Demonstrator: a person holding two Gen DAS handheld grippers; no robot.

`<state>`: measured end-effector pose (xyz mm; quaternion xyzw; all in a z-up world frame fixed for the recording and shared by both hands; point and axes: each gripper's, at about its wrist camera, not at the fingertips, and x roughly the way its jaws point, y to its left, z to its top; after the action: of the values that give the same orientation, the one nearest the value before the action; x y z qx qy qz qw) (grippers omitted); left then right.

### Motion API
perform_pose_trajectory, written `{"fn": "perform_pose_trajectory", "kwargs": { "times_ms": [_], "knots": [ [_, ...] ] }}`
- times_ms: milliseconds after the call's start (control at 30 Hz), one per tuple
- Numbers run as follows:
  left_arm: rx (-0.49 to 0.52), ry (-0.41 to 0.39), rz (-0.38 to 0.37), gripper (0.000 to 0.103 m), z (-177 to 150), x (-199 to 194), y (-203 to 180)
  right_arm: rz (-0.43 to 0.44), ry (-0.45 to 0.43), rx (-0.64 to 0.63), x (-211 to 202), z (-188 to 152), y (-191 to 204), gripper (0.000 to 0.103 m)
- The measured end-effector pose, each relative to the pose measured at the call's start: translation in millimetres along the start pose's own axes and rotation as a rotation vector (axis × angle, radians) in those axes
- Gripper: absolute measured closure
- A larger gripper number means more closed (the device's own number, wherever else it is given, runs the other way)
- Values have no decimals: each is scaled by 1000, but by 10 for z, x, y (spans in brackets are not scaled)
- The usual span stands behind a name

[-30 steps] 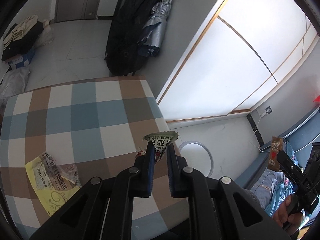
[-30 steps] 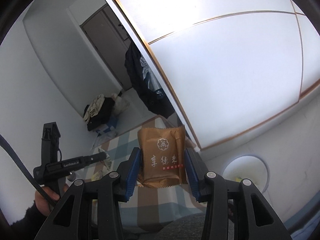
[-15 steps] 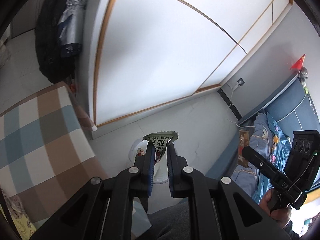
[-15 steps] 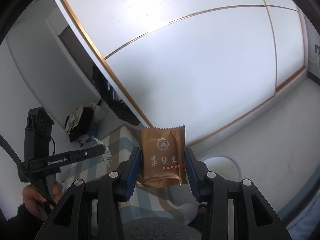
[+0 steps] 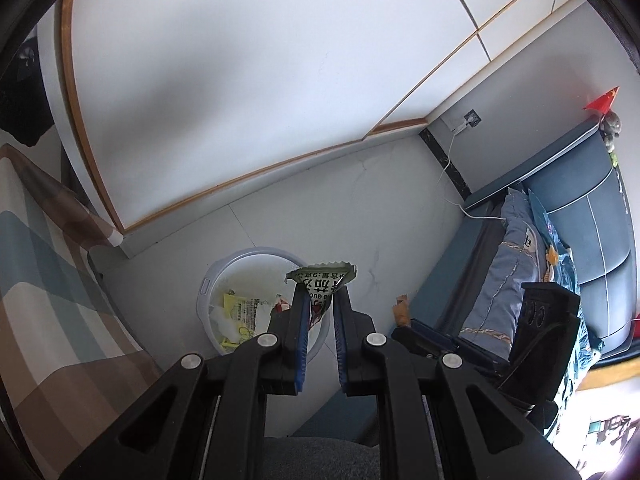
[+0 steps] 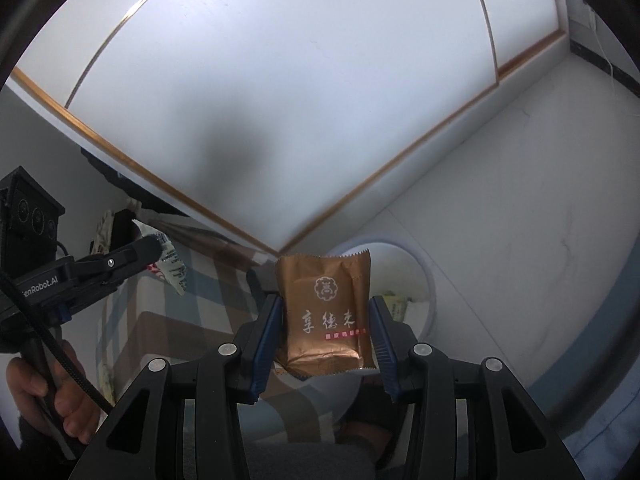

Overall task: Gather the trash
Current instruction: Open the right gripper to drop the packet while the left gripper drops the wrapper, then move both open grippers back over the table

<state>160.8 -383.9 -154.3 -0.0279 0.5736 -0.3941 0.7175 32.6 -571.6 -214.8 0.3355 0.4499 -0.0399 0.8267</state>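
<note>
We are pointing both grippers steeply downward, toward the floor beside the checked tablecloth (image 5: 44, 280). Our left gripper (image 5: 320, 300) is clamping a small green-and-white wrapper (image 5: 322, 280), crumpled, with a serrated top edge and printed black characters; it is sticking up from between the nearly closed blue pads, directly over the white bin (image 5: 256, 256). Inside the bin, a yellow printed paper (image 5: 240, 312) and some white scraps are lying at the bottom. Our right gripper (image 6: 326, 328) is gripping a brown foil packet (image 6: 324, 312) by its two side edges; the packet is standing upright between the pads, flat face toward the camera, showing a round emblem, pale characters and a small red strip, with zigzag seals at top and bottom. It is hanging in front of the bin's rim (image 6: 424, 276). In the right wrist view, our left hand (image 6: 60, 392) is wrapping around the other gripper's handle at the lower left.
</note>
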Motion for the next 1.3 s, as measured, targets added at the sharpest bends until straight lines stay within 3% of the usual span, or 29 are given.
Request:
{"fn": "perform_pose_trajectory", "kwargs": {
  "times_ms": [333,467,533,667,1167,1300],
  "knots": [
    [-57,94,8,95,79,408,221,28,166,68,749,-62,-203,56],
    [-71,118,12,95,115,500,249,28,197,82,921,-61,-278,42],
    [-73,130,15,95,126,538,250,47,200,89,951,-60,-308,41],
    [-85,157,12,95,111,625,263,67,185,121,964,-69,-358,31],
    [-63,233,-8,95,82,845,121,18,120,165,725,-53,-605,25],
    [-58,224,29,95,64,783,140,3,110,170,697,-63,-608,23]
  ]
}}
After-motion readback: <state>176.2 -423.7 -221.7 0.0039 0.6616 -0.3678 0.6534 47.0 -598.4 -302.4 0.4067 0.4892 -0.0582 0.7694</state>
